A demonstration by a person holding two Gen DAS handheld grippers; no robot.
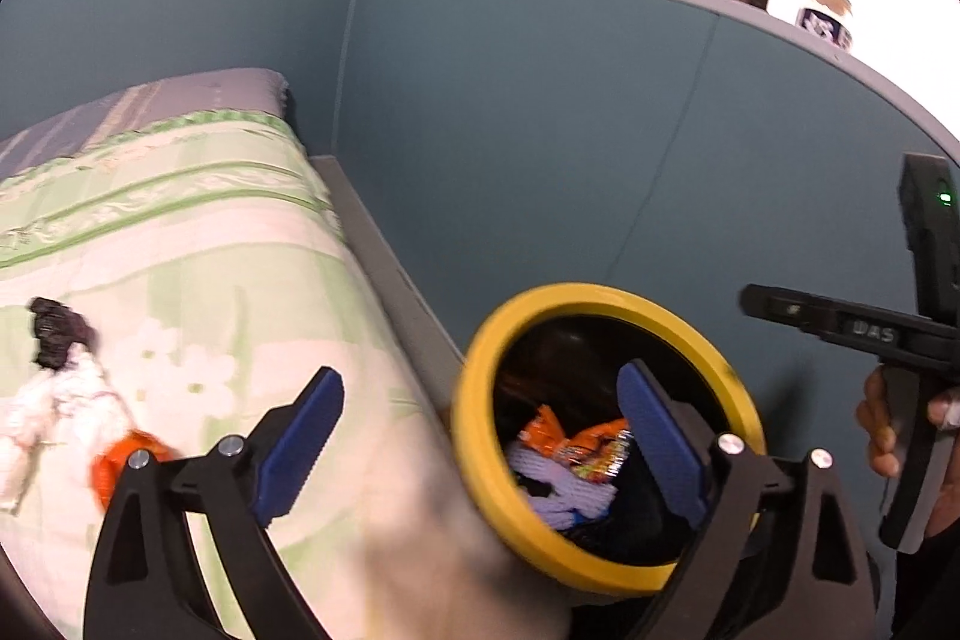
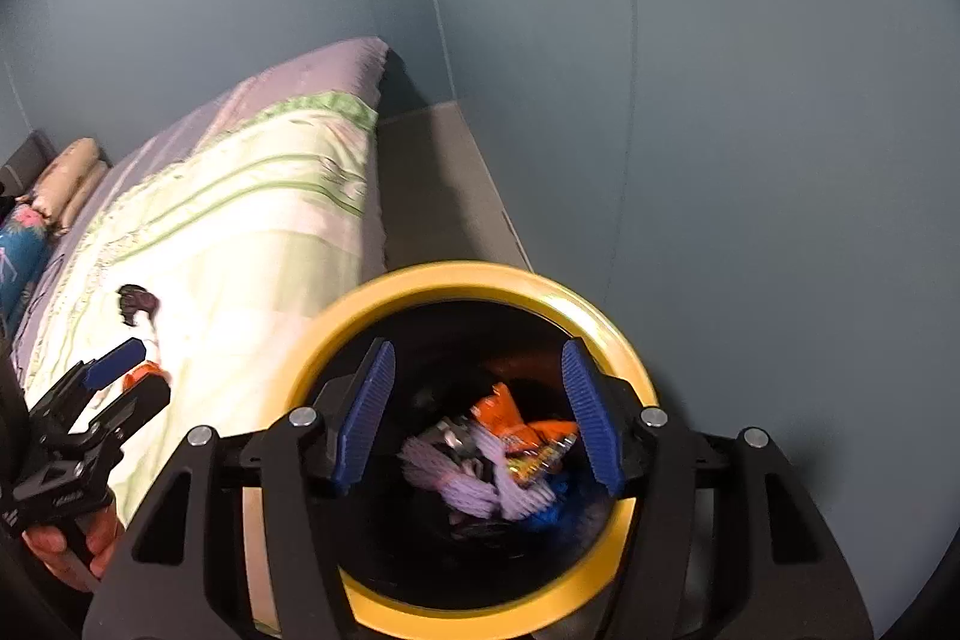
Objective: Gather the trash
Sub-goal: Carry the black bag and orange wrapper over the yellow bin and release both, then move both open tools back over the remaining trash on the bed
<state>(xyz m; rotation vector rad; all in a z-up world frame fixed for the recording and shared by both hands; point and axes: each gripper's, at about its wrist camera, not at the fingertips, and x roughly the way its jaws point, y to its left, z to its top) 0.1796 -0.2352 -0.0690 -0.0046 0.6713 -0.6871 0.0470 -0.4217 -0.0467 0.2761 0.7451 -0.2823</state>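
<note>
A black bin with a yellow rim (image 1: pixel 600 293) (image 2: pixel 480 274) stands on the floor beside the bed. Inside lie an orange wrapper (image 1: pixel 558 430) (image 2: pixel 510 415) and a lilac wad (image 1: pixel 564 490) (image 2: pixel 474 484). My right gripper (image 2: pixel 480 415) hangs open over the bin's mouth, nothing between its blue pads. My left gripper (image 1: pixel 480 448) (image 2: pixel 135 379) stands wide open and empty, one finger over the bin, the other over the bed. On the quilt lie a black scrap (image 1: pixel 57 334) (image 2: pixel 135 304), a white crumpled piece (image 1: pixel 54 400) and an orange item (image 1: pixel 120 460) (image 2: pixel 144 371).
The bed with a green-and-white quilt (image 1: pixel 210 232) (image 2: pixel 240 220) fills the left, pillows (image 2: pixel 66 178) at its far end. A blue-grey wall (image 1: pixel 540 130) (image 2: pixel 750 160) runs close behind the bin. A jar (image 1: pixel 828 16) sits on the window sill. A hand (image 1: pixel 882 430) grips the right tool's handle.
</note>
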